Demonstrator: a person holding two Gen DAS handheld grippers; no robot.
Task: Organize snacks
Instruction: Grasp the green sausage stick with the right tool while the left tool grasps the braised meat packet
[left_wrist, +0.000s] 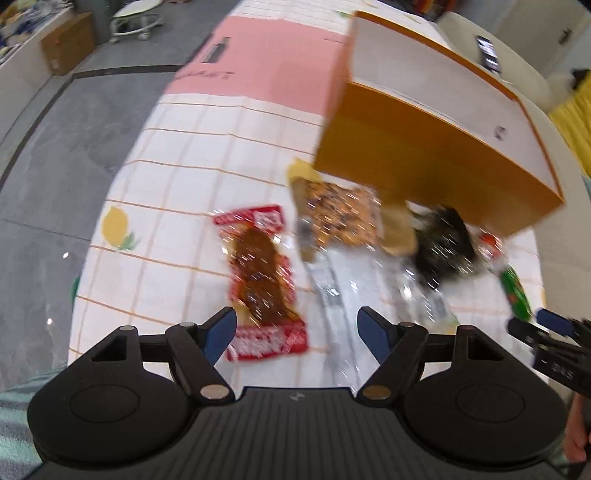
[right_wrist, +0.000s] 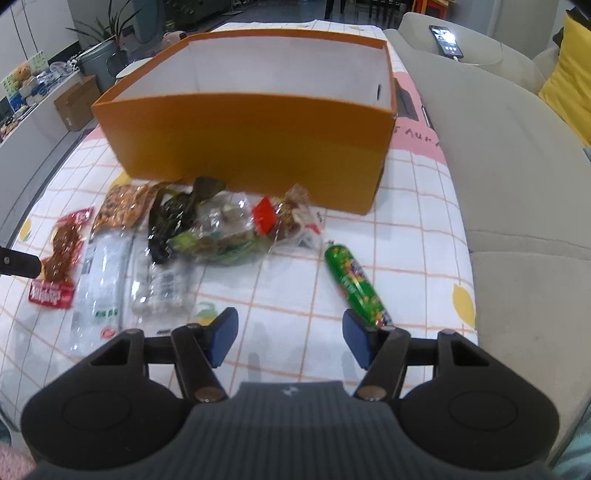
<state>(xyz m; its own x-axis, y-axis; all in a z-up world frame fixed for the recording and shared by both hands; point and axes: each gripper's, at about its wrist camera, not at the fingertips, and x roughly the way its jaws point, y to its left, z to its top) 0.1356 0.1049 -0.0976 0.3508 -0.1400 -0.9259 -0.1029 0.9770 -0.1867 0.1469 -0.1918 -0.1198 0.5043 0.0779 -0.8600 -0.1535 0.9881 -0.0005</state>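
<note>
An open orange box (right_wrist: 243, 147) with a white inside stands on a checked cloth; the left wrist view shows the orange box (left_wrist: 424, 158) tilted and blurred. Snack packs lie in front of it: a red pack of brown meat (left_wrist: 260, 280), also seen as the red pack (right_wrist: 59, 254) at left, clear packs (right_wrist: 103, 280), a dark seaweed pack (right_wrist: 173, 218), a mixed heap (right_wrist: 229, 232) and a green sausage (right_wrist: 354, 284). My left gripper (left_wrist: 295, 334) is open just above the red pack's near end. My right gripper (right_wrist: 290, 338) is open, its right finger beside the sausage's near end.
A beige sofa (right_wrist: 517, 166) runs along the cloth's right side, with a phone (right_wrist: 445, 40) on its arm and a yellow cushion (right_wrist: 569, 77). Grey floor (left_wrist: 55, 155), a cardboard box (right_wrist: 75, 103) and plants lie to the left.
</note>
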